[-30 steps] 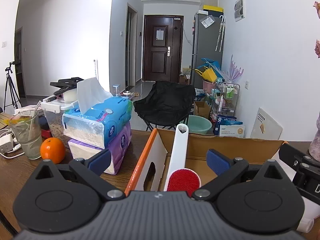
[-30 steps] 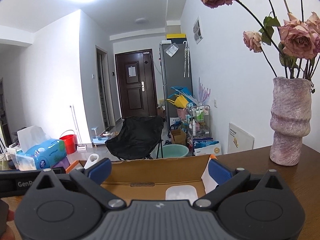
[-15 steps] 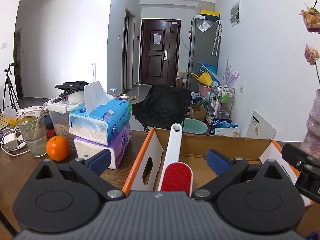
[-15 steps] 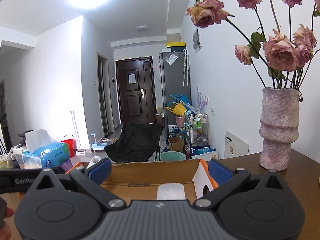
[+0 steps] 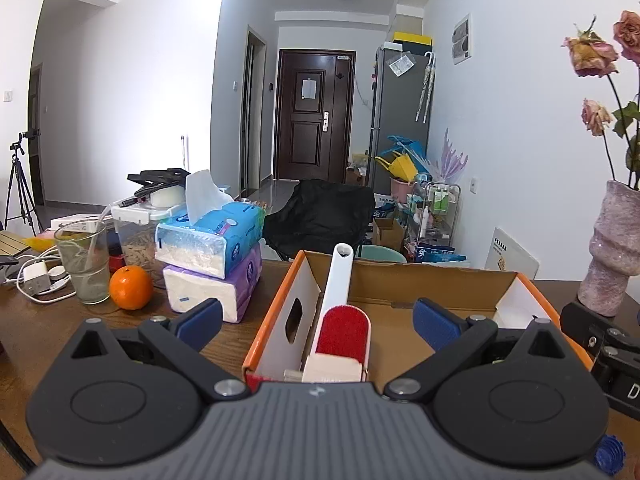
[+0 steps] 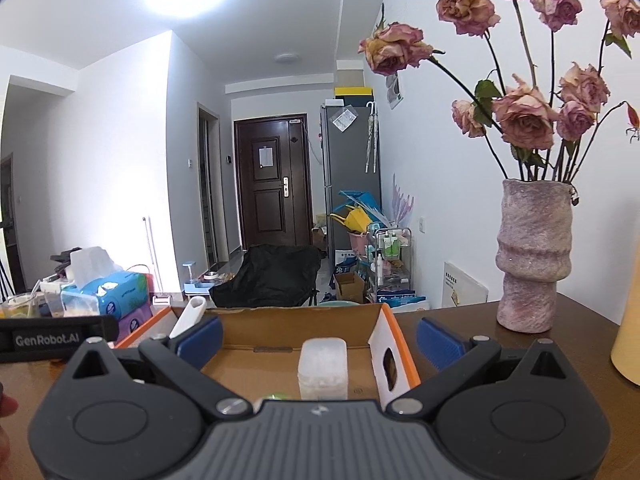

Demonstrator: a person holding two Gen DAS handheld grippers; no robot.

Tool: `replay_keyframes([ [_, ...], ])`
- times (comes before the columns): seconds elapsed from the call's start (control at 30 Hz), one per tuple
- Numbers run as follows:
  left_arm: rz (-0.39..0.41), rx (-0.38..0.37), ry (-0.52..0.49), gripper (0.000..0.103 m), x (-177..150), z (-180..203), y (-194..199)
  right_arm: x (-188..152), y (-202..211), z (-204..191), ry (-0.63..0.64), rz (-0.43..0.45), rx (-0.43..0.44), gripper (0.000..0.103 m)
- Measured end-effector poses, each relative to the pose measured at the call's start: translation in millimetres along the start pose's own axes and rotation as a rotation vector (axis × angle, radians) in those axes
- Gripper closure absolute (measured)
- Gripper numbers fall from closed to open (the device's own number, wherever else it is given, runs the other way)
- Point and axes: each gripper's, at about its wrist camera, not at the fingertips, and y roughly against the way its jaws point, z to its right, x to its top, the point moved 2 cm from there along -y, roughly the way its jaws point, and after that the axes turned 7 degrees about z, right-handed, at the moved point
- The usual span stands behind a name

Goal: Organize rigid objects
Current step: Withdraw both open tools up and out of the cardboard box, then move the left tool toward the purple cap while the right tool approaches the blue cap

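Left wrist: brush (image 5: 343,334) between open tongs (image 5: 316,319)

An orange-edged brown cardboard box (image 5: 400,280) with white end flaps is showing a white-handled lint brush with a red pad (image 5: 344,332) and a frosted white plastic case (image 6: 322,368). A round orange fruit (image 5: 130,293) is glowing beside stacked blue and purple tissue packs (image 5: 212,256). A mottled pink-grey vase (image 6: 534,256) is carrying faded pink roses (image 6: 524,120).
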Motion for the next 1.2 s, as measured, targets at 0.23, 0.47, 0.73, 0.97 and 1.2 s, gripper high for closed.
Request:
replay_keyframes([
  [0.23, 0.008, -0.01, -0.015, 0.0, -5.8, 2.8, 30.3, -0.9, 30.1, 7.1, 0.002, 0.005, 0.0, 0.0],
  [0.47, -0.004, -0.017, -0.022, 0.0, -15.7, 3.9, 55.6, -2.7, 54.4, 15.1, 0.005, 0.002, -0.001, 0.0],
  [0.73, -0.009, -0.03, -0.044, 0.0, -24.6, 9.9, 82.9, -6.2, 79.0, 24.9, 0.012, 0.002, -0.007, 0.0],
  [0.97, -0.026, -0.035, -0.05, 0.0, -36.3, 14.1, 103.1, -12.8, 101.3, 33.0, 0.027, -0.005, -0.001, 0.0],
  [1.2, -0.05, -0.05, -0.083, 0.0, -51.9, 24.3, 118.6, -23.6, 121.6, 41.8, 0.042, -0.026, 0.001, 0.0],
])
